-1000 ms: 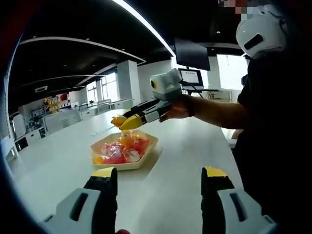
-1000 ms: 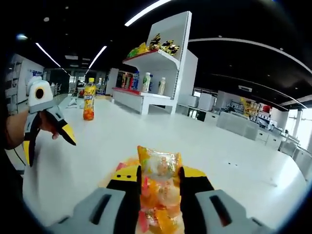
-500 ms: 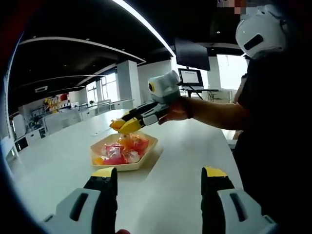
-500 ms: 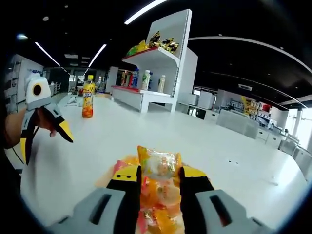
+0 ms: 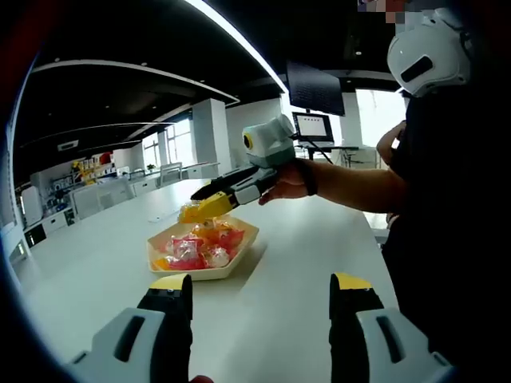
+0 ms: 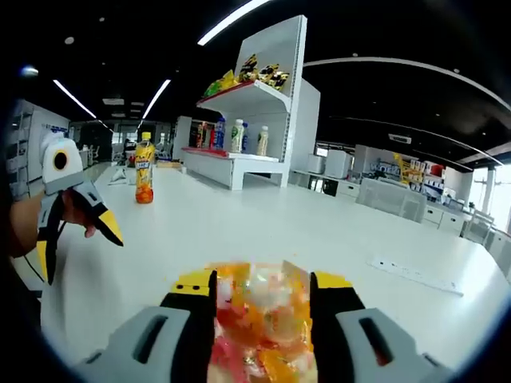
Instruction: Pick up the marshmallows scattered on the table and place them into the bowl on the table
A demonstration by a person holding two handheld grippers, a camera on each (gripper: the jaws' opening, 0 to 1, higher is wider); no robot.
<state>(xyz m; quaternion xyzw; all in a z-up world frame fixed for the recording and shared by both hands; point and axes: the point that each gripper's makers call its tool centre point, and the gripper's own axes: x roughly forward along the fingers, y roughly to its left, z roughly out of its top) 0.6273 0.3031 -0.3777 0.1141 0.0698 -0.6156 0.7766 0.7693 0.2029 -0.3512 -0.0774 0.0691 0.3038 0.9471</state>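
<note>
The white table (image 5: pixel 303 239) runs across both views, and in the left gripper view the pale hexagonal bowl (image 5: pixel 239 254) sits on it at about ten o'clock from centre, already heaped with red and orange wrapped sweets. The right gripper (image 5: pixel 201 209) reaches in from three o'clock, held by a hand (image 5: pixel 281 182), its yellow tips directly above the bowl's far edge. In the right gripper view its jaws rise from six o'clock, pinching a clear orange marshmallow packet (image 6: pixel 259 307) between them, though the wider gap and blurred packet make the firmness of the grip hard to judge. The left gripper (image 5: pixel 259 307) hangs low at six o'clock with its jaws spread wide and nothing between them; in the right gripper view it shows at nine o'clock, also apart. The step in hand looks like the release: it would go best with the tips kept over the middle of the bowl, lowered close to the heap before parting, so the light packet drops in rather than sliding off the pile or over the low rim. A bottle (image 6: pixel 144 171) of orange drink stands at ten o'clock, well apart, before a shelf unit (image 6: pixel 251 120). The bowl itself lies hidden under the packet in the right gripper view, and whether any loose marshmallows remain on the table cannot be made out.
</note>
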